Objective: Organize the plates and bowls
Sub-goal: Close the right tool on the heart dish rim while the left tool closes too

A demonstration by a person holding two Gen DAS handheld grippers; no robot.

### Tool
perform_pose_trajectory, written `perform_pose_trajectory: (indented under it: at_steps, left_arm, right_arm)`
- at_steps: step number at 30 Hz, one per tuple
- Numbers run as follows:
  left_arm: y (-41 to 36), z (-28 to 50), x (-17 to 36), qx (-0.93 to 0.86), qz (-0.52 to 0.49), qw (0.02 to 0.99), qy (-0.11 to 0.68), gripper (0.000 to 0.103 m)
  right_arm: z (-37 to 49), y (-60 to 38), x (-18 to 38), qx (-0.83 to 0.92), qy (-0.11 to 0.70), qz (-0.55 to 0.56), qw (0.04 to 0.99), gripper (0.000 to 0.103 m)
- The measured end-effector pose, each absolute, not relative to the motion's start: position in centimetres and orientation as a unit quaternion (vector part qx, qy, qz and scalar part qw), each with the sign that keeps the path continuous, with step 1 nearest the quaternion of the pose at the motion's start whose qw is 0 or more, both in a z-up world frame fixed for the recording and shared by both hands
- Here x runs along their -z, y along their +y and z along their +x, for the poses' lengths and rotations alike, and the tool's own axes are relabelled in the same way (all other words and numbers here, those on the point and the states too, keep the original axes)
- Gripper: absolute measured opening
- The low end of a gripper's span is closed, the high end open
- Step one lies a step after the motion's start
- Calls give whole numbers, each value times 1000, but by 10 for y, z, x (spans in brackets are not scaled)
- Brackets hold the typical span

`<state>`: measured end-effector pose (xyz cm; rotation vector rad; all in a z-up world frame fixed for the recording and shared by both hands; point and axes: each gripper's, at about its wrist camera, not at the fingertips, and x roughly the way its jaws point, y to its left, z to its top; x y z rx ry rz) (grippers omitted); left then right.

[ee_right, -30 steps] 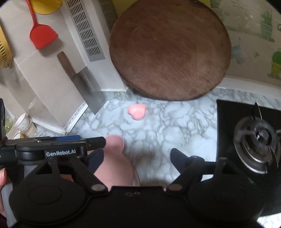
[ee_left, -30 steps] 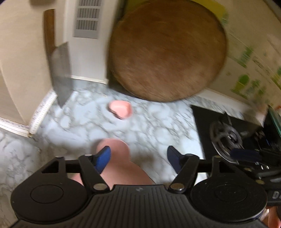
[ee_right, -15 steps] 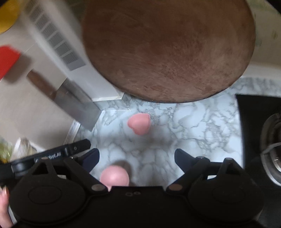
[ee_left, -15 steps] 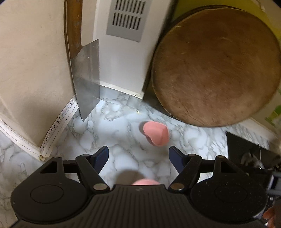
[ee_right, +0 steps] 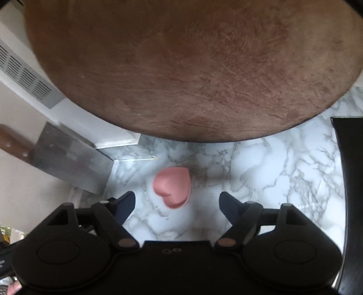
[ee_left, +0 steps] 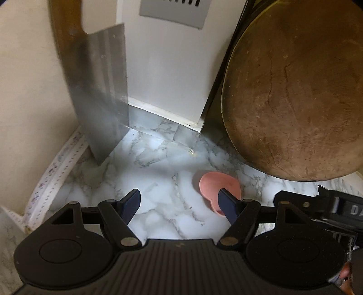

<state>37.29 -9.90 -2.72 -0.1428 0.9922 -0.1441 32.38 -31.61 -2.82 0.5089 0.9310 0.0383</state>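
A small pink heart-shaped bowl [ee_left: 215,185] sits on the marble counter [ee_left: 158,181]. In the left wrist view it lies just ahead of my left gripper's [ee_left: 179,204] right finger, which partly covers it. My left gripper is open and empty. In the right wrist view the pink heart-shaped bowl [ee_right: 172,187] lies just ahead, between the fingers of my right gripper [ee_right: 177,204], slightly left of centre. My right gripper is open and empty.
A large round wooden cutting board [ee_right: 192,68] leans against the wall behind the bowl. A cleaver [ee_left: 99,90] leans in the left corner. A vented white panel [ee_left: 172,11] stands at the back. The black stove edge [ee_right: 349,181] is at the right.
Both grippers have moved forward toward the heart-shaped bowl and the wall. The larger pink dish seen near the fingers earlier has dropped out of both views.
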Motion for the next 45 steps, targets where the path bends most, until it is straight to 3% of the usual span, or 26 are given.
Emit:
perform_pose_trajectory:
  at_steps: [7, 16, 28, 30, 37, 42, 45]
  left_arm:
    - [-106, 397, 48, 61, -69, 869, 487, 75]
    - [-115, 418, 65, 59, -82, 859, 501, 72]
    - [-131, 426, 82, 81, -98, 846, 519, 41]
    - [-132, 426, 84, 83, -97, 846, 518, 40]
    - [-130, 428, 87, 78, -106, 846, 517, 39]
    - [-134, 431, 91, 90, -107, 837, 529, 20]
    - [-134, 431, 91, 96, -114, 837, 527, 16]
  right_arm:
    - [353, -322, 48, -4, 463, 243, 852, 74]
    - [373, -316, 70, -15, 479, 239, 844, 56]
    - [380, -308, 83, -40, 492, 225, 840, 30]
    - [380, -306, 85, -43, 495, 218, 840, 26]
    - [382, -304, 90, -54, 495, 214, 840, 23]
    - [384, -301, 91, -61, 496, 203, 842, 20]
    - [386, -300, 92, -63, 497, 198, 843, 17]
